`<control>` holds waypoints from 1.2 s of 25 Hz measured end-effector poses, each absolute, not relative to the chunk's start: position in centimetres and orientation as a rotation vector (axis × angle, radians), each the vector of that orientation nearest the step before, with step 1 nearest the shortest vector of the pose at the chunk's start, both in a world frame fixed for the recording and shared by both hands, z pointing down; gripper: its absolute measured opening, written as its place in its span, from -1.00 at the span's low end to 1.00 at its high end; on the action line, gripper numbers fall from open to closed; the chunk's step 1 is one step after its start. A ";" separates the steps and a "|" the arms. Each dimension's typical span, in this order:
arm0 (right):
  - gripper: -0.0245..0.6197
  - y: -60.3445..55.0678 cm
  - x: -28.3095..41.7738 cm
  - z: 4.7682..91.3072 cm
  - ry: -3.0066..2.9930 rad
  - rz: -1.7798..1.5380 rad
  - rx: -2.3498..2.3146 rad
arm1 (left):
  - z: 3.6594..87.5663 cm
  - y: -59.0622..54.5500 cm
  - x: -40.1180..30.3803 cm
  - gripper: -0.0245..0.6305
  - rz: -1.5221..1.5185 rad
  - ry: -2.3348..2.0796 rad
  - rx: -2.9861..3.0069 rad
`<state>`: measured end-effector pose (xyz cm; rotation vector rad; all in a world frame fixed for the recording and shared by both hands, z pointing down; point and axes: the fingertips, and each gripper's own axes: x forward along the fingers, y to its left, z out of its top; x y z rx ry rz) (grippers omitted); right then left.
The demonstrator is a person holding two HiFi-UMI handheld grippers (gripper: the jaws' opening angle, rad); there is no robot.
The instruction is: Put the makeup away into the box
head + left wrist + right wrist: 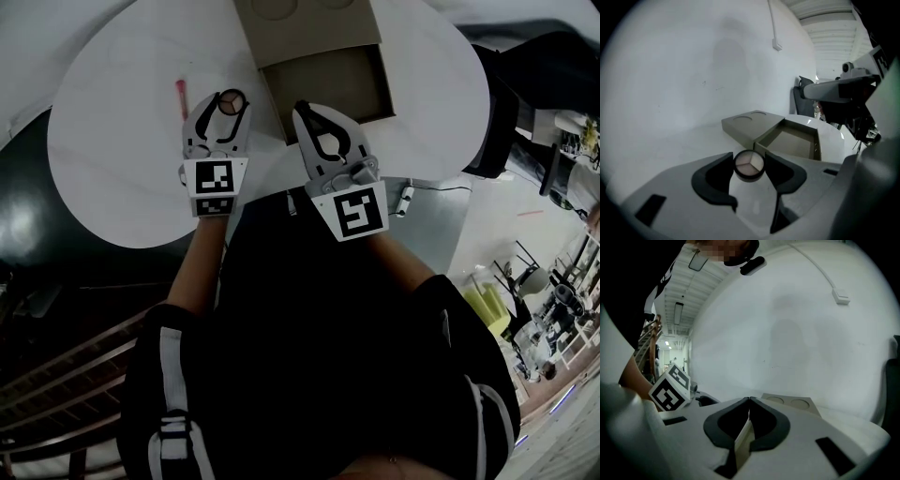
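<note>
L tool [228, 103] grips round compact [749, 165] nr open box [328, 84].

My grey-and-black left gripper [230, 103] pinches a round black compact [749, 165] between its jaw tips, while my matching right gripper's [749, 400] jaws meet, empty.

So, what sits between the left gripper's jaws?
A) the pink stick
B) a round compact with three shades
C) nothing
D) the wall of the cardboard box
B: in the left gripper view the round compact sits pinched between the jaws of the left gripper, while the pink stick lies apart on the white table.
</note>
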<state>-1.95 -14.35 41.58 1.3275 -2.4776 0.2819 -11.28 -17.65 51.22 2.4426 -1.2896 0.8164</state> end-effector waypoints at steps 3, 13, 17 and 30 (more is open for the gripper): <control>-0.85 -14.3 -1.2 41.2 -2.473 0.277 1.353 | 49.1 -17.6 -9.9 -0.26 0.785 -1.277 2.483; -0.85 -14.2 2.3 40.6 -2.423 0.278 1.462 | 45.6 -18.0 -4.5 -0.26 0.707 -1.164 2.601; -0.85 -14.2 3.9 40.6 -2.397 0.285 1.508 | 45.2 -18.0 -2.4 -0.26 0.695 -1.102 2.631; -0.85 -14.1 9.8 41.4 -2.281 0.344 1.661 | 45.1 -18.9 5.3 -0.26 0.715 -0.878 2.783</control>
